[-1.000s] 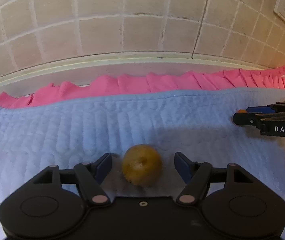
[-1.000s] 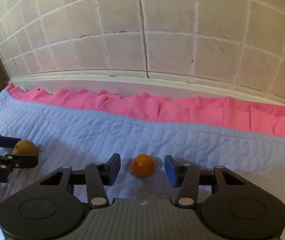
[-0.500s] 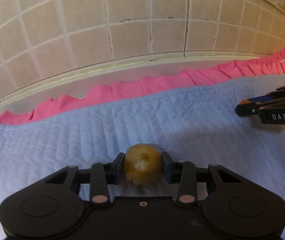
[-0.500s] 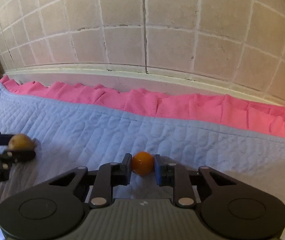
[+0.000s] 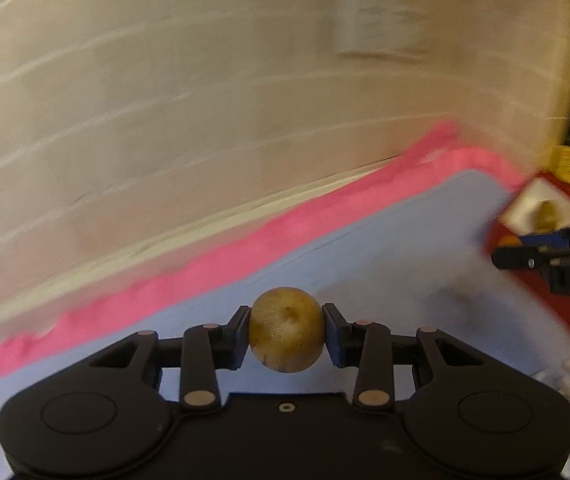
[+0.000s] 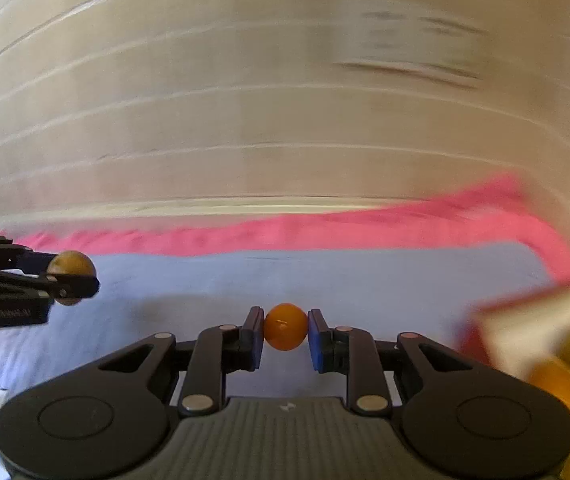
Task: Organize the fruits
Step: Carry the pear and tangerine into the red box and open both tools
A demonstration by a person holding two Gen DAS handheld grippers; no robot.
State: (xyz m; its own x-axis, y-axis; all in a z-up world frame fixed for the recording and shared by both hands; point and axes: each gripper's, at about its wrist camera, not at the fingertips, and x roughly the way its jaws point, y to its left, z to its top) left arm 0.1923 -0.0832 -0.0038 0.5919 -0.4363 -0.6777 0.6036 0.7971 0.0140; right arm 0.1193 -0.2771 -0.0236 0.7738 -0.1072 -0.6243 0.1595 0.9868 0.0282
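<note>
The brown fruit [image 5: 286, 335] sits pinched in the left gripper [image 5: 287, 336], up off the blue cloth [image 5: 385, 264]. The small orange fruit [image 6: 285, 326] is squeezed tight in the right gripper [image 6: 285, 328]. A red and white tray [image 6: 525, 320] with more fruit is blurry at the right.

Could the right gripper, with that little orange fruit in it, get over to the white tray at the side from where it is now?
Probably yes. The right gripper is shut on the small orange fruit, and only bare blue quilt lies between it and the white tray. The left gripper is off on the opposite side.
</note>
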